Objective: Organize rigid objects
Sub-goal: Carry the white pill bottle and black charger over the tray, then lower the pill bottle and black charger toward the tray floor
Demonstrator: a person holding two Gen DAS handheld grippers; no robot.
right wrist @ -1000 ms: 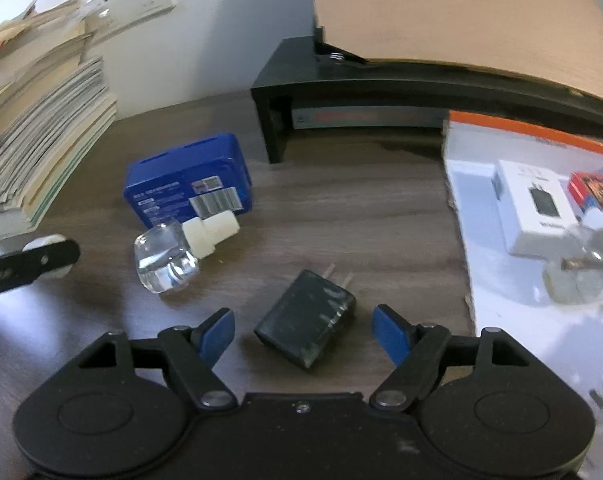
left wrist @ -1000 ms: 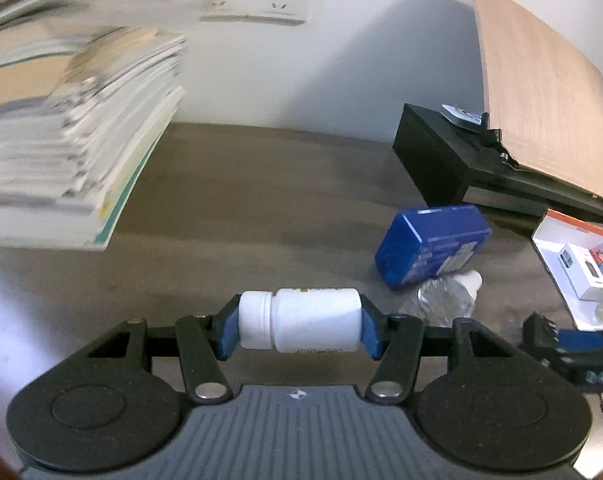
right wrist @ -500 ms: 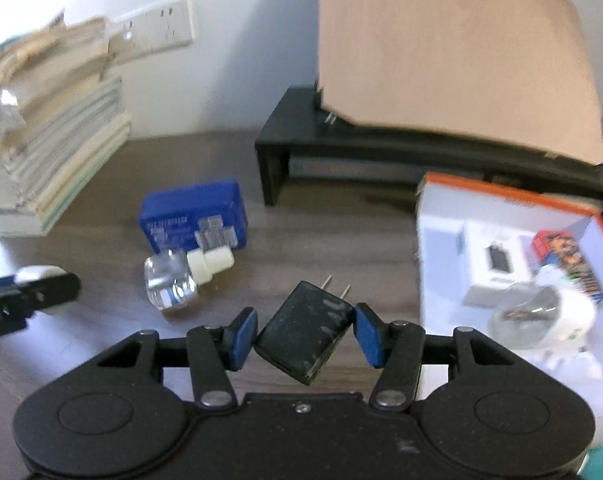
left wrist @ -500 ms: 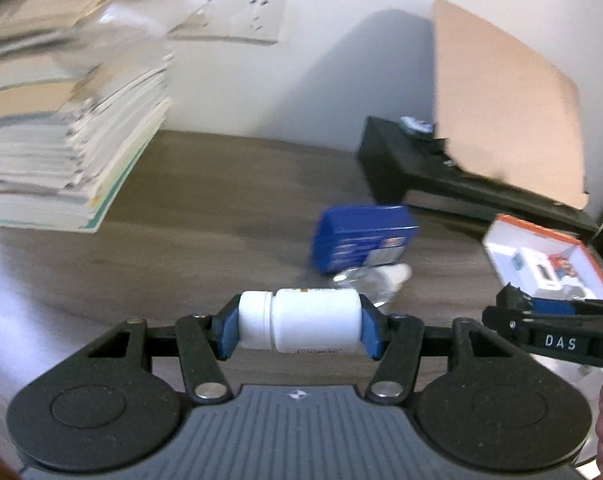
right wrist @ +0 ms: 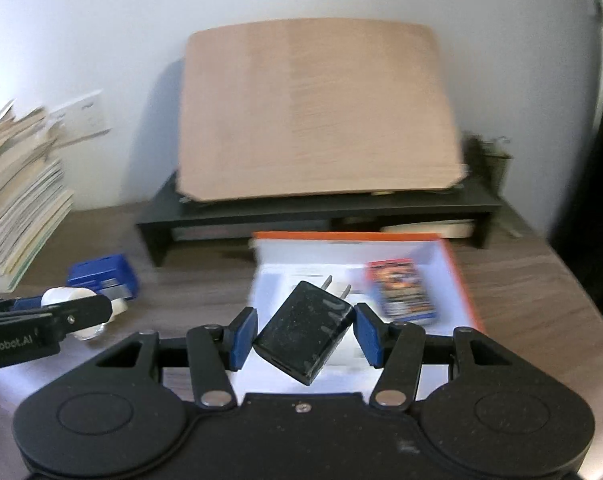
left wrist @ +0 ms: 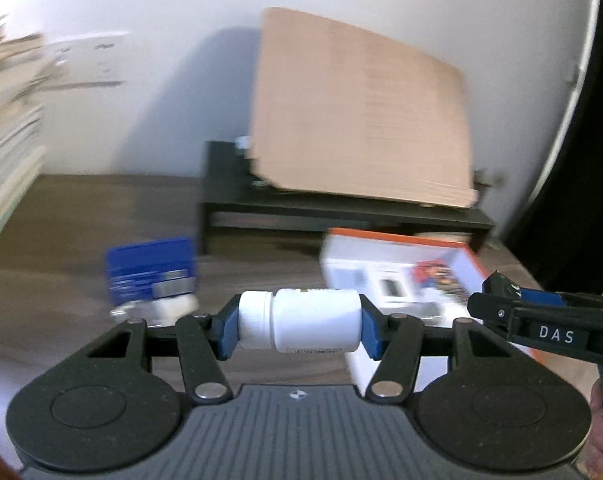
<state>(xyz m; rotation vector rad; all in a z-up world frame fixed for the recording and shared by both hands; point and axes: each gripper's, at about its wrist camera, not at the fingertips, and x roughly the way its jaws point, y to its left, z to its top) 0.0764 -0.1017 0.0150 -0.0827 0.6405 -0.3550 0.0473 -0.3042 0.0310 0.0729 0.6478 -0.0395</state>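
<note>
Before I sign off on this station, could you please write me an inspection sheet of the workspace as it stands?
Surface: dark wood-grain desk, partly blurred.
Job's things: white pill bottle held sideways; black wall charger held tilted, prongs up; orange-rimmed box holding a colourful pack.
Clutter: blue box; paper stack; wooden board leaning on a black riser.
Grippers: left tongs clamp the bottle; right tongs clamp the charger above the box.
Cables: nothing seen.
Surroundings: white wall, wall socket.
</note>
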